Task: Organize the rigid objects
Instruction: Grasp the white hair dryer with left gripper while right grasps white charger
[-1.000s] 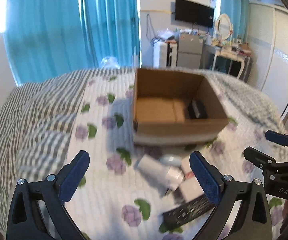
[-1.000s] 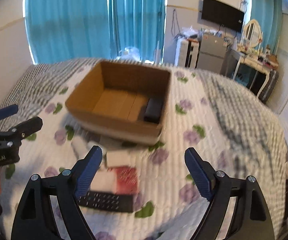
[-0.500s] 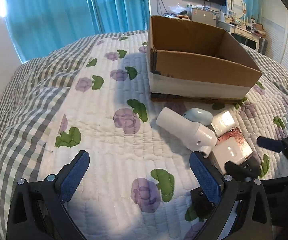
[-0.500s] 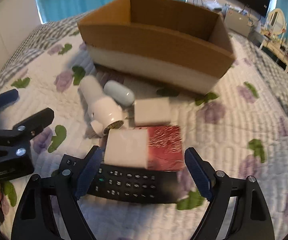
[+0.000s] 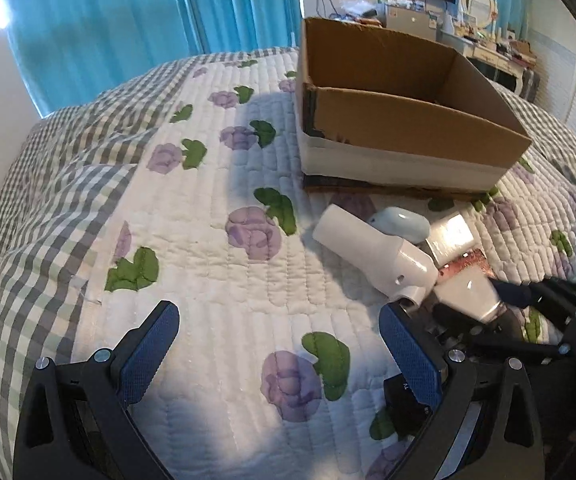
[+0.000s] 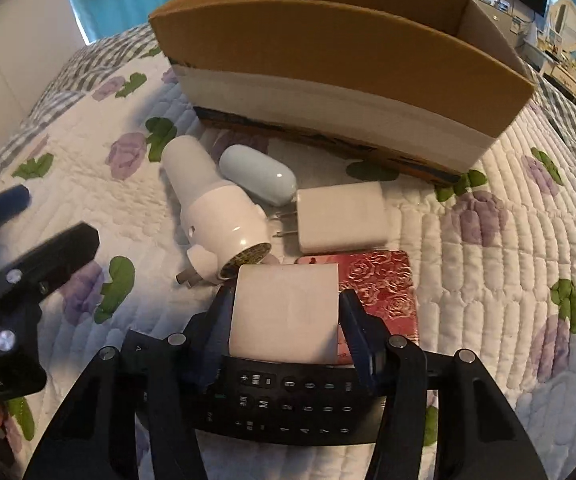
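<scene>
One bed (image 5: pixel 87 184) with a flowered quilt carries everything. One cardboard box (image 6: pixel 328 48) sits on it; its inside is hidden in both views now, though a second ago a dark object showed in its corner. Just in front of the box lie six loose things: one black remote control (image 6: pixel 288 404), one red rose-patterned card (image 6: pixel 384 280), one white plug-in device (image 6: pixel 215 216) with prongs, one white charger (image 6: pixel 344 218), one white block (image 6: pixel 285 314) and one pale blue oval case (image 6: pixel 255 176) touching the device's side.

Since half a second ago the right tongs (image 6: pixel 285 320) have gone from spread wide above the pile to clenched on the white block, which rests over the remote and the card's edge. The left tongs (image 5: pixel 275 356) remain released, hovering over bare quilt left of the pile.
</scene>
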